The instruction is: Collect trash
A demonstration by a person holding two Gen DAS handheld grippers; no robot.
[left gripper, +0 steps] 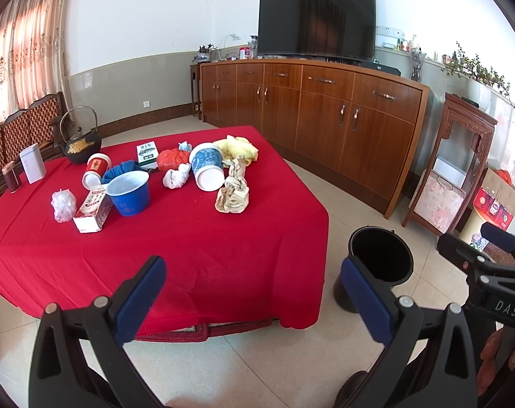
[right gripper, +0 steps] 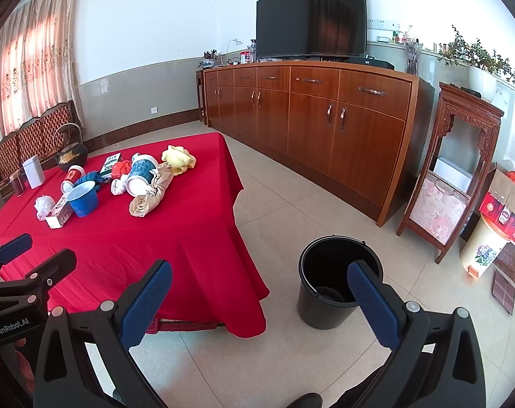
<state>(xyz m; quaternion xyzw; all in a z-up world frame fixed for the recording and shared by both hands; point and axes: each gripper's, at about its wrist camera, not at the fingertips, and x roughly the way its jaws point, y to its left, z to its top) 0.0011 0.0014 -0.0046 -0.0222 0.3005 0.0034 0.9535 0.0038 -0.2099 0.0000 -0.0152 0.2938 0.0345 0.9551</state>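
Both grippers stand off the near edge of the bench (left gripper: pixel 223 265), jaws apart and holding nothing: left gripper (left gripper: pixel 254 292), right gripper (right gripper: pixel 261 301). Trash lies clustered toward the far left of the red cloth: tipped blue-and-white cup (left gripper: pixel 207 167), blue tub (left gripper: pixel 128 194), crumpled beige rag (left gripper: pixel 233 194), carton (left gripper: pixel 93 211). The black bin (right gripper: pixel 329 289) waits on the floor right of the bench, likely placed for short drops.

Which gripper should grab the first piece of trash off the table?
Probably left. The left gripper faces the trash pile on the red table, open; the right gripper sits nearer the black bucket.
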